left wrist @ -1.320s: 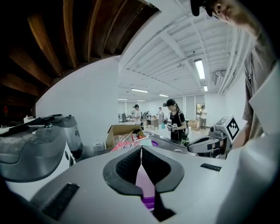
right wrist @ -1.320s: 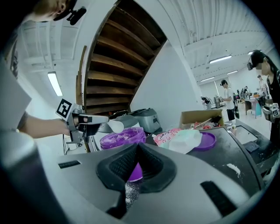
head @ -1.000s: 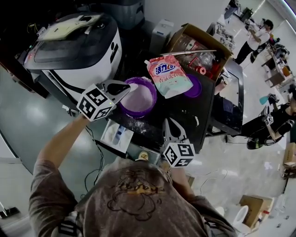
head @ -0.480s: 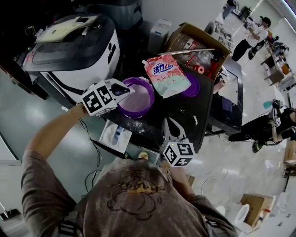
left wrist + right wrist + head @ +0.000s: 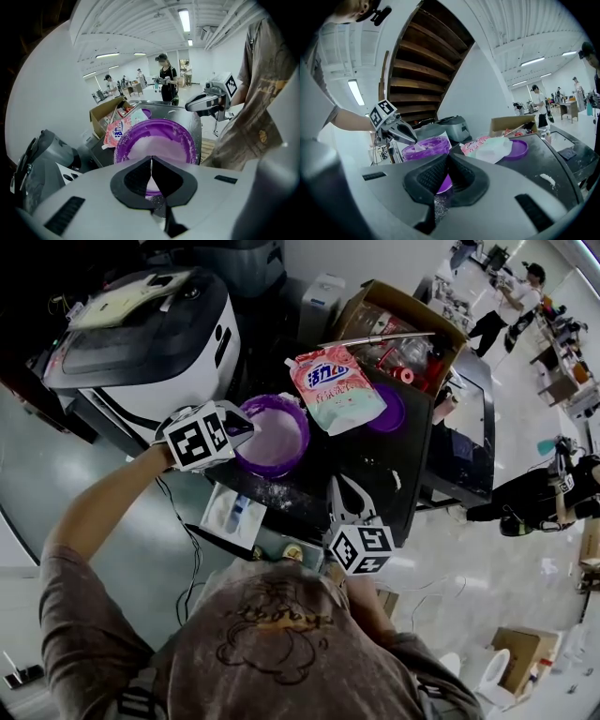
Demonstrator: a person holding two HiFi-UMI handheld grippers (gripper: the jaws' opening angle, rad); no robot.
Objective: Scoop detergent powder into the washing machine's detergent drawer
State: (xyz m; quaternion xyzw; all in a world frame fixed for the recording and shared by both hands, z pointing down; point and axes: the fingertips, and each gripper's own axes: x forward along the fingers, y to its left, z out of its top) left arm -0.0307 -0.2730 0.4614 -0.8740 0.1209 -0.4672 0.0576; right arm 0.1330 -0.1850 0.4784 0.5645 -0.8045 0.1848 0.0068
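Now dipping into the powder (image 5: 277,439) of the purple tub (image 5: 304,432) at 11 o'clock on the surface (image 5: 375,465), left claw (image 5: 249,430) pinched tight on a thin white scoop (image 5: 418,147). Holding the right claw (image 5: 337,486) closed on nothing at 6 o'clock. Could well tilt the scoop on the way to the detergent drawer (image 5: 232,513), open at 7 o'clock below the edge, scattering grains.

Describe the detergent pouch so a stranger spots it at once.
Find the dark worktop beside the open cardboard box. Between the purple tub of powder and the flat purple lid lies the pouch: the only soft, pink-and-white printed thing, among round purple ones.
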